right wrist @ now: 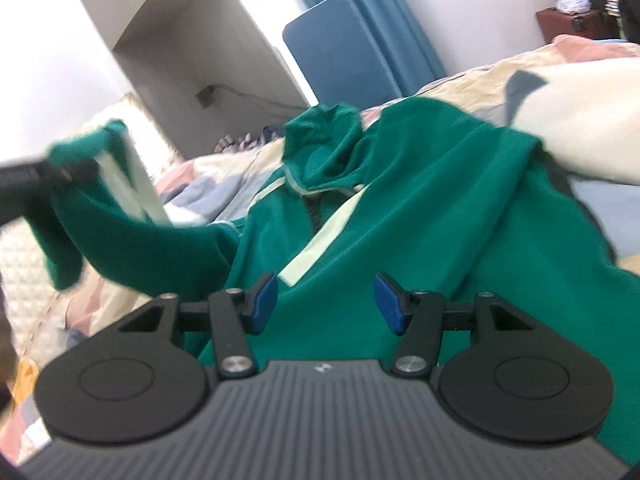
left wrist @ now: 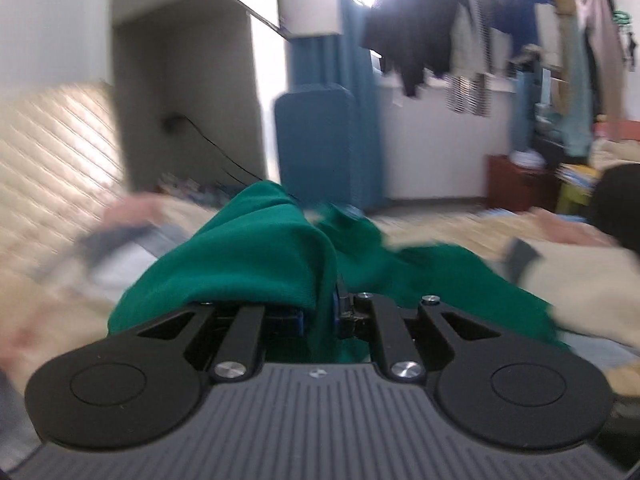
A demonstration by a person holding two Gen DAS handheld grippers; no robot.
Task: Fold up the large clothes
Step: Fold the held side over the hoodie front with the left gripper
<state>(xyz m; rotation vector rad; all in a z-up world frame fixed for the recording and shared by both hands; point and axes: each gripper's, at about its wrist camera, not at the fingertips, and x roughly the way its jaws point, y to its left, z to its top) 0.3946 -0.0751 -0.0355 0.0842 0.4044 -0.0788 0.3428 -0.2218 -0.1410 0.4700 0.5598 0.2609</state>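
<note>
On the bed (right wrist: 472,76), across a patchwork quilt (right wrist: 208,168): green jacket (right wrist: 420,208), spread and rumpled, pale stripes along collar and front. At the left of the right wrist view, left tool (right wrist: 76,170) clamped tight on the raised sleeve (right wrist: 160,248), cloth bunched over its fingers (left wrist: 296,316). Right tool (right wrist: 325,304) half open above the jacket body, nothing between the blue pads (right wrist: 266,300). No containers discernible in the blur. Beyond the bed's far edge, blue curtain (left wrist: 356,128) and hanging clothes (left wrist: 420,32).

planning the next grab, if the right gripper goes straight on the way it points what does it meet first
Most likely the green jacket lying on the bed; the open right gripper has nothing between its fingers. Depth is unclear.
</note>
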